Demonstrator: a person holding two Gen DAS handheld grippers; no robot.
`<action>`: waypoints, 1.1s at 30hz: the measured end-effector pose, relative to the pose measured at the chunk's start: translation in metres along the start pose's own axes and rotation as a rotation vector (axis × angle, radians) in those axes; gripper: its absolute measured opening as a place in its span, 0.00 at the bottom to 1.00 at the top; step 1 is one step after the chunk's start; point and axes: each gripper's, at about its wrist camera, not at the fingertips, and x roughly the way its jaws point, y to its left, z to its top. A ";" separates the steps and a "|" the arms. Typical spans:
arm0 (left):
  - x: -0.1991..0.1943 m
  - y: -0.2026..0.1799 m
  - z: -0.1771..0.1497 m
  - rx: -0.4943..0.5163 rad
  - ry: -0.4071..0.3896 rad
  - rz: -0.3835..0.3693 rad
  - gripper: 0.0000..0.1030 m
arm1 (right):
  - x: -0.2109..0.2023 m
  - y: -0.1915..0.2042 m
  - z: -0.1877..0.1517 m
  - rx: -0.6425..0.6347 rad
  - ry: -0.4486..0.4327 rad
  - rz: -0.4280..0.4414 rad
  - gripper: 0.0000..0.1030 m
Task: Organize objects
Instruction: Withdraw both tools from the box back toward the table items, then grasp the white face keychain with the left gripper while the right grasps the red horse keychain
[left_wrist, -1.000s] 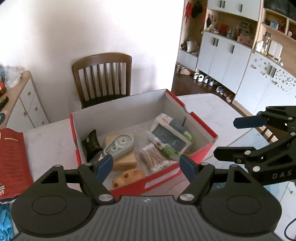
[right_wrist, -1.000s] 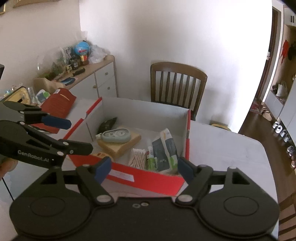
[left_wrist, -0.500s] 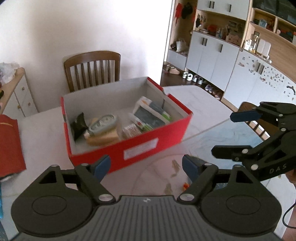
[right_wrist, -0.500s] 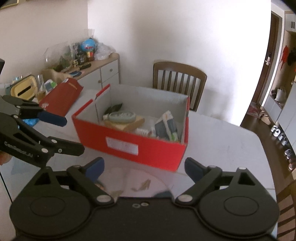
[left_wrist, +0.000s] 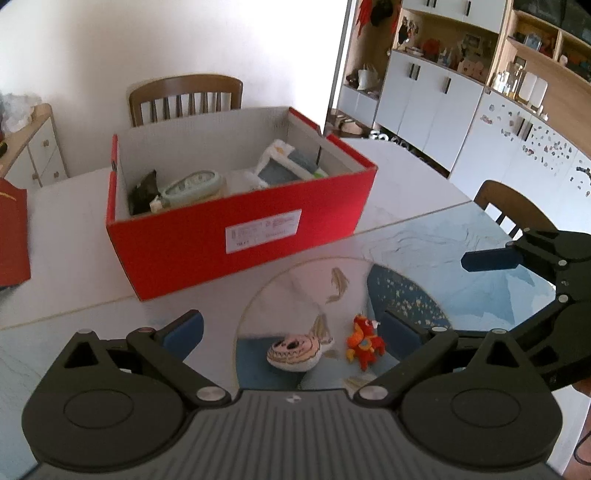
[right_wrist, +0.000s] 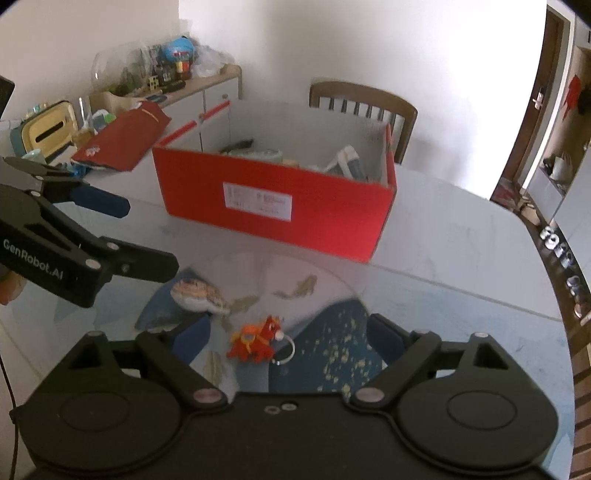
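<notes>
Hovering over the tabletop (left_wrist: 424, 177) — left tool (left_wrist: 291, 332) wide, just opened further; right tool (right_wrist: 288, 339) wide, just narrowed slightly; nothing gripped. Between pads: red toy (left_wrist: 364, 341), shell plush (left_wrist: 295, 352) beside — red box (left_wrist: 240, 229) behind.

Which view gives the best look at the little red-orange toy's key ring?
The right wrist view: the red-orange toy lies close and sharp on the mat, its key ring plainly visible. In the left wrist view the toy shows clearly, but no ring can be made out.
</notes>
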 end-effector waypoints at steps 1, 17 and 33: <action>0.002 -0.001 -0.003 -0.005 0.002 -0.004 0.99 | 0.002 0.001 -0.003 -0.002 0.003 -0.004 0.88; 0.057 0.004 -0.025 -0.032 0.102 0.031 0.99 | 0.046 0.023 -0.026 -0.063 0.047 0.015 0.83; 0.082 0.018 -0.026 -0.053 0.135 -0.007 0.98 | 0.078 0.020 -0.024 -0.058 0.082 0.060 0.71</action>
